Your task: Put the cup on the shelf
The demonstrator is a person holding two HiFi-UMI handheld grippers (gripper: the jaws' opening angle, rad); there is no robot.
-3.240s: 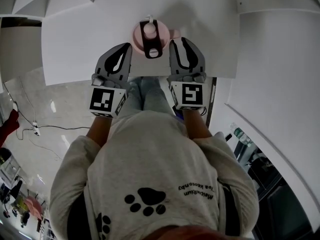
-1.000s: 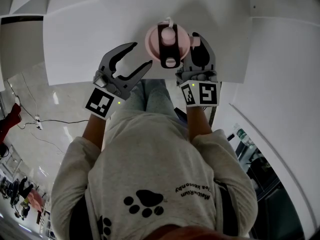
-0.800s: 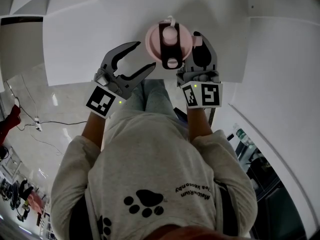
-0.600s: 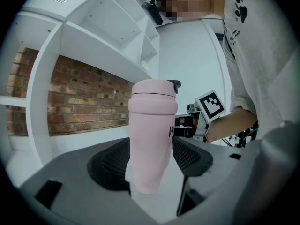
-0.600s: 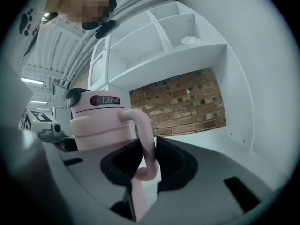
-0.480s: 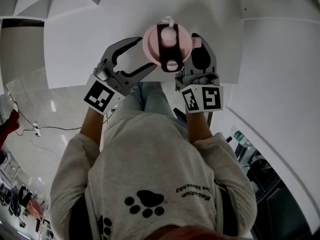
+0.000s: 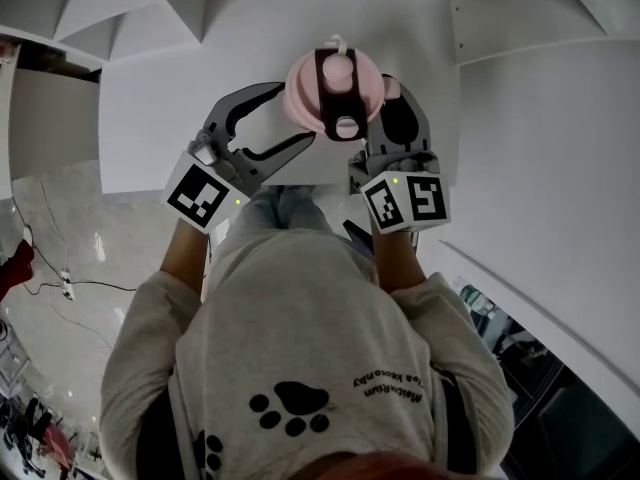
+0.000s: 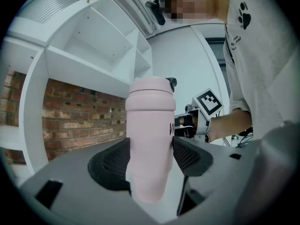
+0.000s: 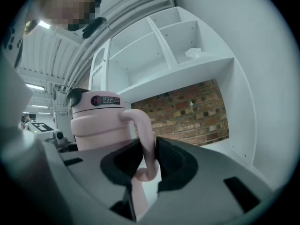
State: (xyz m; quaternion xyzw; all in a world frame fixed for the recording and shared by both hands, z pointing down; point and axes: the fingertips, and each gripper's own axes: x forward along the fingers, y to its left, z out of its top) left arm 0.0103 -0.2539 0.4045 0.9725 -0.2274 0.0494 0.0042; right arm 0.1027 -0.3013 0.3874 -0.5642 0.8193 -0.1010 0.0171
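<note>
- Cup [image 7: 335, 88]: pink, smooth and round, with a black strap over its top and a thin bent handle [image 9: 144, 139].
- Right tongs [image 9: 149, 156] point flat. Their black bumpy pads pinch the handle tight.
- Left tongs [image 8: 150, 158] also point nearly flat. Their jaws have just been opening and now stand wide. The cup's fat body sits between them, not squeezed.
- White shelf [image 9: 187, 64] boxes stand past the tongs, above a red brick wall [image 9: 197, 111].

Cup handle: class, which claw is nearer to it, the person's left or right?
Right. The right claw is shut on the handle of the cup. The left claw, its jaws just opened, has the cup's body between them, on the side opposite the handle.
</note>
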